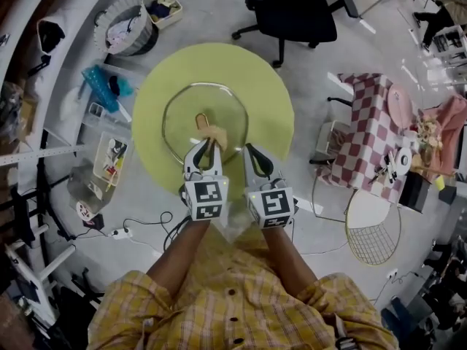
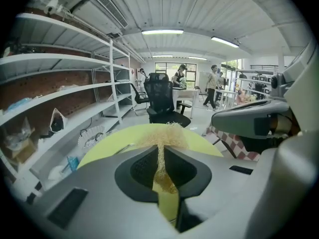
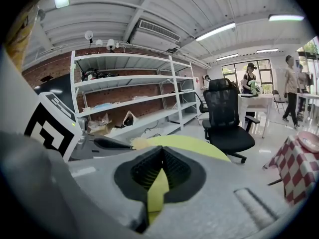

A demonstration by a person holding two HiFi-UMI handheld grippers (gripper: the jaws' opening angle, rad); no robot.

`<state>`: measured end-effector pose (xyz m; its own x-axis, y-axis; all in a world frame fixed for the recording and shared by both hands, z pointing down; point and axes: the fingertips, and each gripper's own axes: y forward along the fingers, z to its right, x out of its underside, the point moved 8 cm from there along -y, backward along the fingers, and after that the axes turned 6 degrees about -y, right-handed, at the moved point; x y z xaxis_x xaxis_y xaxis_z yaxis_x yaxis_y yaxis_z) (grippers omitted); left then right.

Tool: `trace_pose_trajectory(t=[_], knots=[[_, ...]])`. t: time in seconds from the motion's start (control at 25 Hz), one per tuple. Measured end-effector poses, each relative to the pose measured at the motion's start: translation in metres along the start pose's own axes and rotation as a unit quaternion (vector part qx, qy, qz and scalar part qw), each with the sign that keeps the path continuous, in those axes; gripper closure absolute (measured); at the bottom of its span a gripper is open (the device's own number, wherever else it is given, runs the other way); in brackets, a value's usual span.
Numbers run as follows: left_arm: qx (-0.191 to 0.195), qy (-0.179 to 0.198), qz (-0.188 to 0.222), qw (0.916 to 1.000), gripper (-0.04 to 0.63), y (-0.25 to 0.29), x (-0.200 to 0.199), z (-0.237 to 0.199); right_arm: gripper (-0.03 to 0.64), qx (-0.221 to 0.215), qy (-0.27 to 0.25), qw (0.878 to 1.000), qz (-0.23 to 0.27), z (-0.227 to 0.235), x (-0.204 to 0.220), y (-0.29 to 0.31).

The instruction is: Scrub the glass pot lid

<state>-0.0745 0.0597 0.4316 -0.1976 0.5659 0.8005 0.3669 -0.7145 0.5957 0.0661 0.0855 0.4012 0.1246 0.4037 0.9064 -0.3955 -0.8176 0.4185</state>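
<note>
The glass pot lid [image 1: 182, 126] lies flat on a round table [image 1: 270, 97] with a yellow-green top, a little toward the near side of its middle. The lid's tan handle [image 1: 201, 120] sits at its centre.

Just to the near right of the handle, a tuft of pale, straw-coloured scrubber [image 1: 217, 133] hangs over the glass. The pictures do not show whether it presses on the lid. The left gripper [image 1: 206, 146] has its jaws clamped on this scrubber. In the left gripper view the fibres run up between the two black pads as a thin strand and fan out beyond the tips of the left gripper [image 2: 160, 151] into a frayed scrubber [image 2: 167, 135] head.

The right gripper [image 1: 250, 150] is just to the right of the left one, over the near part of the table close to the lid's near right rim. In the right gripper view the jaws of the right gripper [image 3: 160, 156] meet at their tips with nothing between them, and only the table top shows through the gap lower down.

Beyond the table's far edge stands a black office chair [image 1: 292, 9]. A basket [image 1: 128, 24] sits on the floor to the far left, and a table with a red and white checked cloth [image 1: 368, 133] stands to the right. White shelving [image 3: 134, 91] lines the brick wall on the left.
</note>
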Motion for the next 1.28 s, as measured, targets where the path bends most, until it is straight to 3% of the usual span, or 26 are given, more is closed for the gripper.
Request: trace_pose_trajectory(t=[0.16, 0.76, 1.28], knots=[[-0.002, -0.019, -0.040, 0.9990, 0.558, 0.027, 0.023, -0.003, 0.620, -0.002, -0.003, 1.000, -0.013, -0.002, 0.011, 0.012], [0.003, -0.009, -0.118, 0.9930, 0.558, 0.078, 0.061, -0.009, 0.620, 0.011, 0.014, 0.999, -0.034, 0.007, 0.033, 0.046], [-0.010, 0.049, -0.156, 0.9865, 0.558, 0.106, 0.087, -0.002, 0.620, 0.016, 0.024, 0.999, -0.036, 0.014, 0.045, 0.043]])
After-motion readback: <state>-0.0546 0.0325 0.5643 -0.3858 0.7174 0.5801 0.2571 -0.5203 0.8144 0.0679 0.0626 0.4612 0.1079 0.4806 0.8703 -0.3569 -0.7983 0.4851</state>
